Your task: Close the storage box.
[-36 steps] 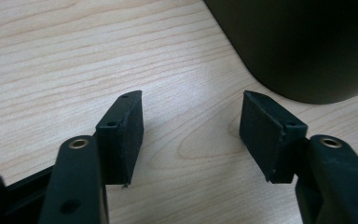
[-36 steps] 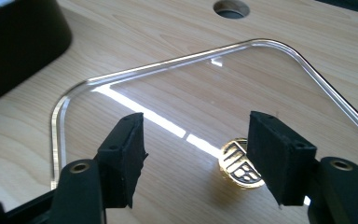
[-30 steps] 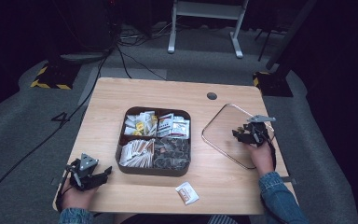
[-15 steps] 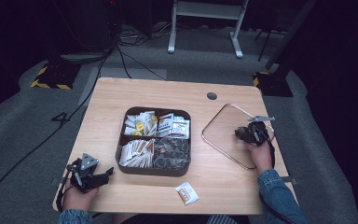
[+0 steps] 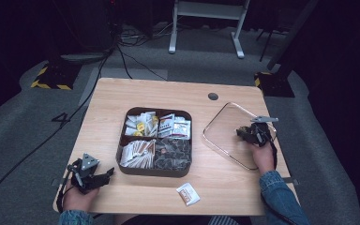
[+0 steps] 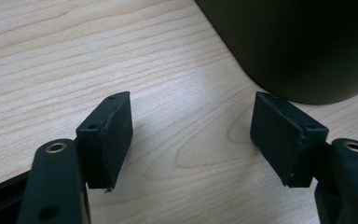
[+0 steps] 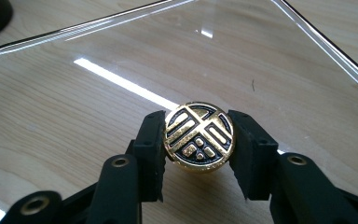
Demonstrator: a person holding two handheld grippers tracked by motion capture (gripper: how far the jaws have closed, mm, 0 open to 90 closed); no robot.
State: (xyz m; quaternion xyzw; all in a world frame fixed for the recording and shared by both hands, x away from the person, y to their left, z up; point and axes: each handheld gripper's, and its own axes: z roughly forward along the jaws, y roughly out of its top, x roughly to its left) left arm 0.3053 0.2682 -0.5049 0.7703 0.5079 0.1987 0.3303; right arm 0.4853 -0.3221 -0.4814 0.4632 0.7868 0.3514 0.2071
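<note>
A clear square lid (image 5: 225, 129) lies flat on the table's right side. My right gripper (image 5: 244, 133) rests over it, and its jaws have just closed on the lid's round gold-and-black knob (image 7: 199, 135); both pads press the knob's sides, right gripper (image 7: 198, 142). Beside the front left corner of the dark divided box (image 5: 154, 171), my left gripper (image 5: 105, 175) sits low on the wood. Its jaws have just been opening and stand wide, left gripper (image 6: 191, 128), with bare table between them. The box's dark wall (image 6: 298, 42) is just beyond.
The box holds several kinds of sachets and packets in its compartments. One loose white packet (image 5: 187, 193) lies near the table's front edge. A cable hole (image 5: 213, 96) sits at the back right. Bare wooden table (image 5: 108, 103) stretches left of the box.
The right hand has shifted very slightly over the lid. The left hand has stayed where it was.
</note>
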